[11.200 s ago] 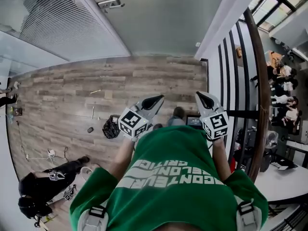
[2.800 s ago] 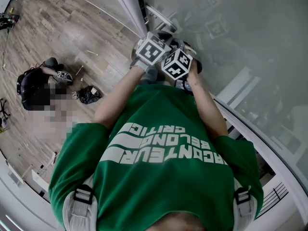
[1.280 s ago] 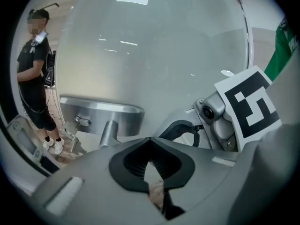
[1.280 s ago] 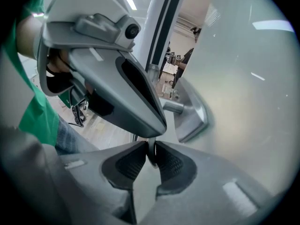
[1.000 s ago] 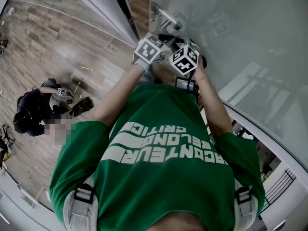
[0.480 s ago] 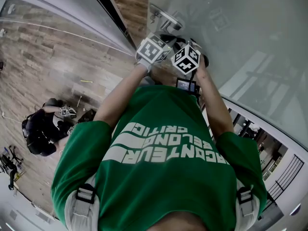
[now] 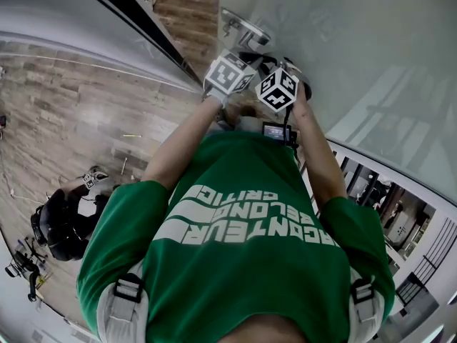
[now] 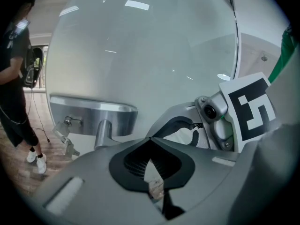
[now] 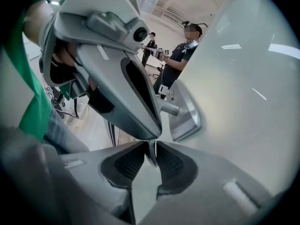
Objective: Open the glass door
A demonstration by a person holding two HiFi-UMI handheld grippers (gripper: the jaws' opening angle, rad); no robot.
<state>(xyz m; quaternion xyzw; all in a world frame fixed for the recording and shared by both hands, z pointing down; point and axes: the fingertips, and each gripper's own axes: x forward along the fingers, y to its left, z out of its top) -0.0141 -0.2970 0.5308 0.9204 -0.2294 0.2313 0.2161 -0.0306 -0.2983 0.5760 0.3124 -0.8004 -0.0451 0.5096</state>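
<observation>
Gleaming metal handle (image 8: 89, 116), frosted glass door (image 8: 140, 46)

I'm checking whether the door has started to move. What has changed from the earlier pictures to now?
The person walked up to the glass door and brought the left gripper and right gripper close to the handle. In the last seconds the door swung further open: the strip of wood floor past its edge widened. Unchanged since: grippers side by side, jaws together, holding nothing.
</observation>
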